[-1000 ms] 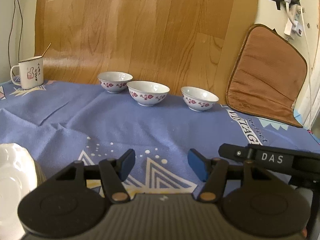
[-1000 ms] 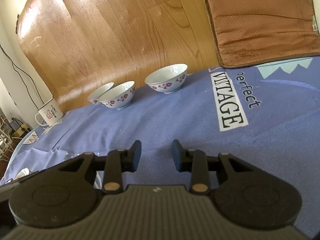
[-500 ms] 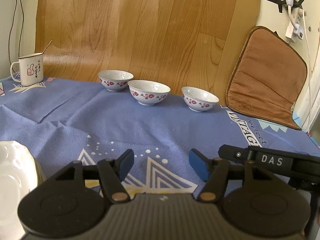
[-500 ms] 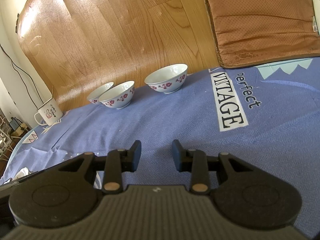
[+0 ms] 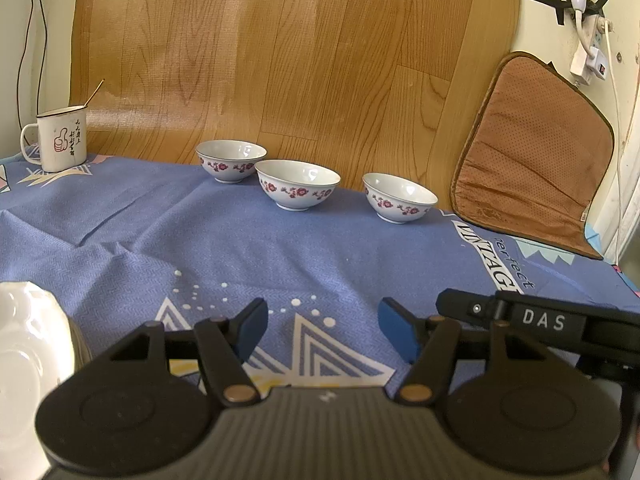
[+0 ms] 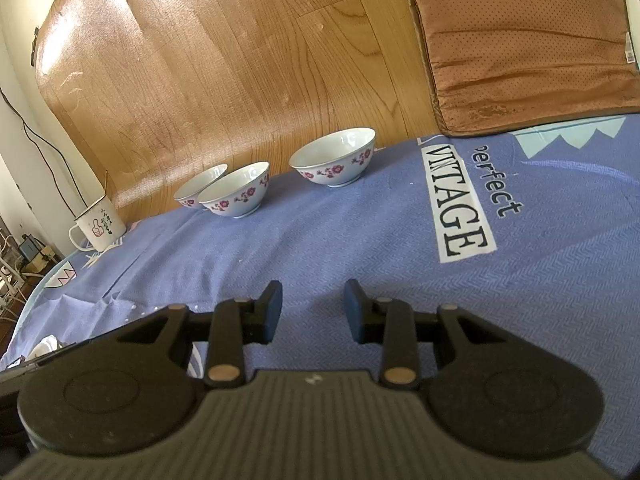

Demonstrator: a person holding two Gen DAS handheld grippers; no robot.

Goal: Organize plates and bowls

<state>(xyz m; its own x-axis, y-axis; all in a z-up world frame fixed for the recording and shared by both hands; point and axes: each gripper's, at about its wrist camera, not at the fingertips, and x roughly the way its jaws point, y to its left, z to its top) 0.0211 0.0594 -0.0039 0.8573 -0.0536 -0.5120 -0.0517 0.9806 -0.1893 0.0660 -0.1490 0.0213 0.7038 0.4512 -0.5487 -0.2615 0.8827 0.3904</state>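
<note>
Three white bowls with red flower patterns stand in a row at the back of the blue cloth: left bowl (image 5: 231,160), middle bowl (image 5: 298,184), right bowl (image 5: 400,202). In the right wrist view they are the left bowl (image 6: 198,186), middle bowl (image 6: 236,194) and right bowl (image 6: 334,156). A white plate (image 5: 28,344) lies at the near left edge. My left gripper (image 5: 322,328) is open and empty above the cloth, well short of the bowls. My right gripper (image 6: 313,310) is open and empty above the cloth.
A white enamel mug (image 5: 60,140) with a stick in it stands at the back left, also in the right wrist view (image 6: 102,226). A brown cushion (image 5: 532,152) leans on the wall at the right. A wood-pattern sheet (image 5: 280,48) backs the table. The right tool's black body (image 5: 560,324) sits beside my left gripper.
The left wrist view has tilted slightly, so the bowls and mug sit a little lower in the frame. The right gripper has not moved. Both jaws stay open.
</note>
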